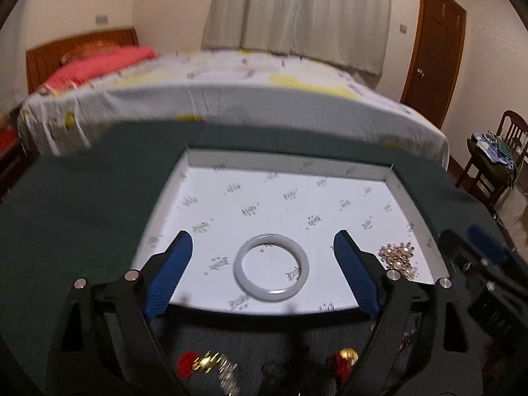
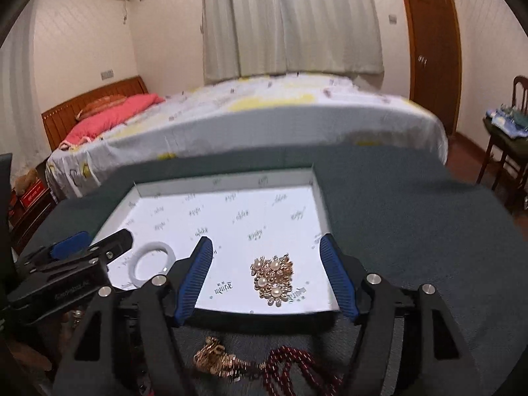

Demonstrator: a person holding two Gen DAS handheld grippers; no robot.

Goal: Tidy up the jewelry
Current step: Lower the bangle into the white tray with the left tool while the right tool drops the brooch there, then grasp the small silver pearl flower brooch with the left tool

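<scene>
Both drops look done: left gripper (image 1: 264, 247) spread, clear of the pale bangle (image 1: 271, 268) lying in the white tray (image 1: 290, 161), right gripper (image 2: 264, 254) spread above the pearl-and-gold piece (image 2: 273, 279) there; next, likely fetch the dark red beads (image 2: 293, 363) off the green cloth (image 2: 412, 217).

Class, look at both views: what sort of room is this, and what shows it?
Most likely a home bedroom: a made bed with a pink pillow, long curtains, and a wooden door.
</scene>
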